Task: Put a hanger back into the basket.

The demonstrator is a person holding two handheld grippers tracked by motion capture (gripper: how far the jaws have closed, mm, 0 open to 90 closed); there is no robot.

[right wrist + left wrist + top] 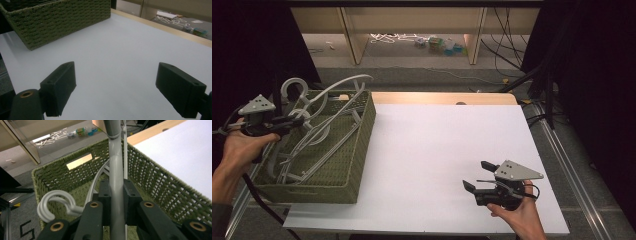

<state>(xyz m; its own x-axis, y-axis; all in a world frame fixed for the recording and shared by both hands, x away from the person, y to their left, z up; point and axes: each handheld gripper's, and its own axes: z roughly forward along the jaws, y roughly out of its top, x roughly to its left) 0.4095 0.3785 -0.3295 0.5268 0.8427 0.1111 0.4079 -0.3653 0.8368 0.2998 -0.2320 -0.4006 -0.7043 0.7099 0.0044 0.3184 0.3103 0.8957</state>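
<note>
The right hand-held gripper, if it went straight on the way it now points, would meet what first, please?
Probably the green woven basket: the open right hand-held gripper faces it across bare white tabletop, though its aim may pass the near corner.

Grey floor (422, 75), wooden shelving (352, 35) behind.

Almost no readable text appeared: in the left gripper view a pale mark shaped like an "S" or a "5" (26, 229) stood on the dark floor mat at the lower left, beside the green woven basket (160, 182); which of the two it was could not be told. The coloured packets on the floor (439, 45) beyond the table were too small and blurred to read, and the grippers, hangers and white tabletop (447, 150) carried no legible label, brand or number.
</note>
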